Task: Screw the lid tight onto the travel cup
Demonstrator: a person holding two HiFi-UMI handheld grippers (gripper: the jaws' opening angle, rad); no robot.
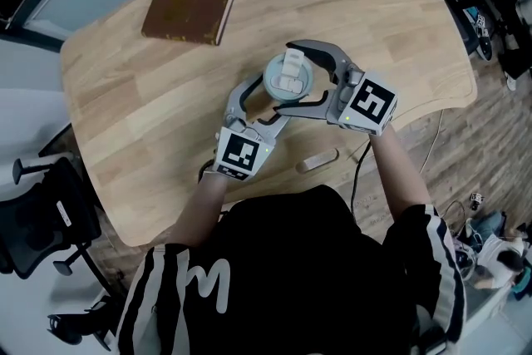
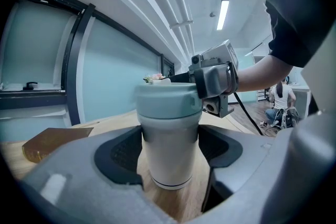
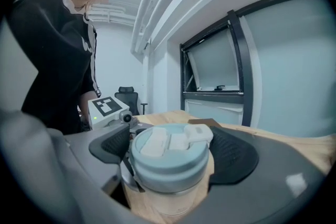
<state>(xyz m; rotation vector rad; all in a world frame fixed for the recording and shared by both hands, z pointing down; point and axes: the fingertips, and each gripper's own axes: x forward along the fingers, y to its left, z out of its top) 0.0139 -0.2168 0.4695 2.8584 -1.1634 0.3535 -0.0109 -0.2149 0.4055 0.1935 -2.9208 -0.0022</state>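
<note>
Obs.: travel cup (image 2: 169,149) stands upright on the wooden table (image 1: 150,120), near the edge where the person stands, well clear of the brown book (image 1: 188,12). Left gripper (image 1: 262,102) is clamped on the white body just under the lid, black ribbed pads (image 2: 122,152) pressing from both sides. Right gripper (image 1: 293,77) sits higher, jaws closed round the pale blue-green lid (image 3: 170,157), pads against its rim as far as its own view shows. Materials: body is a smooth, slightly glossy cylinder with a thin dark line near the base, rigid, probably insulated steel or hard plastic. Lid is a matte plastic disc with a straight side wall and a white flip cap (image 3: 198,134) on top. Handling, judged: stiff, not fragile, moderate weight if empty. The smooth wall may slip under torque, so the body needs firm squeeze. Take the lid by its side wall, not by the flip cap, which could pop open or flex.
</note>
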